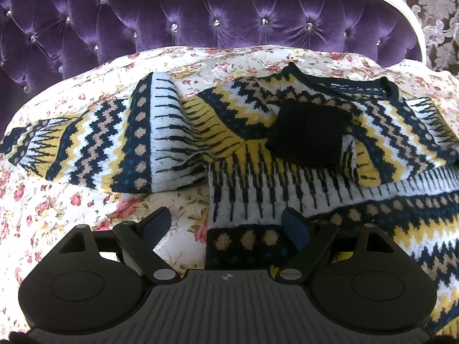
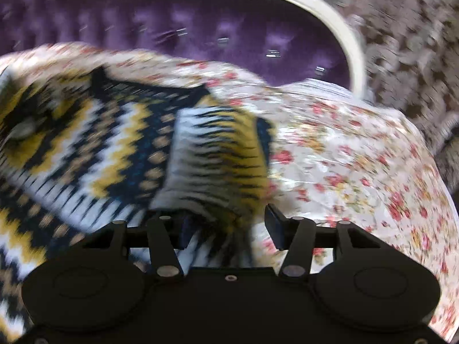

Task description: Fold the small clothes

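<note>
The left tongs (image 1: pixel 226 226) stand wide above the bed, gripping nothing; the navy hem corner of the patterned sweater (image 1: pixel 252 177) lies between the fingers. The right tongs (image 2: pixel 229 223) are parted about halfway with nothing pinched; a folded sleeve edge sits by the left finger, though blur hides whether it touches. The sweater lies spread on the floral bedspread (image 1: pixel 57 209), one sleeve (image 1: pixel 94 140) stretched out to the left, the other folded across the chest with its black cuff (image 1: pixel 309 134) on top. Behind stands a purple tufted headboard (image 1: pixel 200 17).
</note>
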Available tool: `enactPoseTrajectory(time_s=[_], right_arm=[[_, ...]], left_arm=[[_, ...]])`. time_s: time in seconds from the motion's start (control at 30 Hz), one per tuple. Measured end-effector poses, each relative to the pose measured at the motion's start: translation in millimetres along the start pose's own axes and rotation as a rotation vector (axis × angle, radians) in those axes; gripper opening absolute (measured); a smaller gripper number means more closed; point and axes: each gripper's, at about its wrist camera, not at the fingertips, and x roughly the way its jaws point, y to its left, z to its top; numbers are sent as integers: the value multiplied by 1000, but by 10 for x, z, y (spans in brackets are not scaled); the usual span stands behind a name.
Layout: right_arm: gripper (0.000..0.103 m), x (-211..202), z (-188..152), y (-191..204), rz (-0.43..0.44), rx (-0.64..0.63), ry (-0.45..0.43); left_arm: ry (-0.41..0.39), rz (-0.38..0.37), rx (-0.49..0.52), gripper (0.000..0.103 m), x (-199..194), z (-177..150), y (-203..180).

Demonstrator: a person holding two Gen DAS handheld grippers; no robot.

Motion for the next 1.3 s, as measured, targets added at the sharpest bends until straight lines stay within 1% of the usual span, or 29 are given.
enactPoseTrajectory(time_s=[0.1, 0.17, 0.2, 0.27, 0.33, 0.47, 0.53, 0.6, 0.67, 0.7, 0.73, 0.83, 0.97, 1.0, 1.07, 1.1, 1.13, 1.2, 1.3], right_arm=[[56, 16, -31, -304, -13, 197, -1], [56, 11, -102, -483, -41, 303, 2], [56, 8, -138, -563, -38, 353, 6], [58, 15, -197, -677, 16, 440, 23], [59, -25, -184, -689, 29, 443, 33], [60, -156, -110, -619, 38, 381, 51], [60, -211, -94, -587, 56, 365, 73], [60, -287, -89, -589, 67, 371, 82], [60, -330, -83, -586, 75, 382, 70], [60, -352, -72, -588, 85, 384, 60], [60, -363, -63, -594, 89, 389, 55], [60, -389, -48, -613, 103, 405, 37], [60, -440, -44, -590, 106, 391, 18], [60, -451, -45, -584, 110, 391, 15], [60, -468, -50, -574, 120, 393, 10], [60, -475, -50, -564, 126, 391, 8], [60, -483, -49, -557, 128, 391, 5], [60, -502, -49, -547, 134, 389, -3], [60, -525, -48, -551, 136, 397, -12]], left_arm=[[-2, -4, 4, 84, 1, 0, 5], [1, -4, 4, 84, 3, 7, 6], [3, -4, 5, 84, 0, 9, 8], [12, -1, 8, 84, 3, 33, 4], [27, -1, 0, 82, -11, 75, 10], [36, -77, -53, 82, -79, 223, 14], [31, -105, -54, 82, -105, 303, -54], [24, -130, -48, 82, -109, 381, -150], [29, -161, -63, 81, -67, 451, -233], [37, -175, -76, 79, -26, 478, -260], [50, -188, -91, 74, 21, 502, -286], [91, -210, -135, 68, 186, 545, -346], [88, -211, -156, 61, 297, 549, -395], [87, -209, -151, 56, 319, 553, -413], [82, -191, -138, 40, 335, 568, -438], [79, -189, -129, 18, 336, 581, -443], [83, -203, -121, 4, 337, 595, -444], [88, -233, -123, 4, 286, 617, -418], [61, -239, -65, 4, 115, 655, -399]])
